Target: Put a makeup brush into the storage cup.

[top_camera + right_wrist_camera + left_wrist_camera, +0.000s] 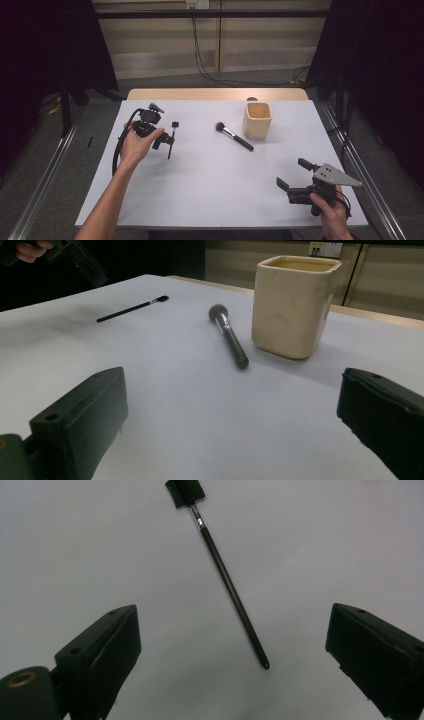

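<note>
Brushes lie on the white table (210, 185). The thin brush (172, 136) rests on the left side, right under the left gripper (165, 143), which hangs over it with its jaws wide apart and nothing in them. In the left gripper view the thin brush (227, 577) lies on the table between the two jaws, but they do not touch it. The fat brush (234, 136) lies in the middle, just beside the cream cup (257, 120). The cup stands up straight. The right gripper (293, 176) is near the front right corner, well apart from everything, jaws wide and holding nothing. From its view the fat brush (228, 335) and cup (291, 305) lie ahead with bare table between.
</note>
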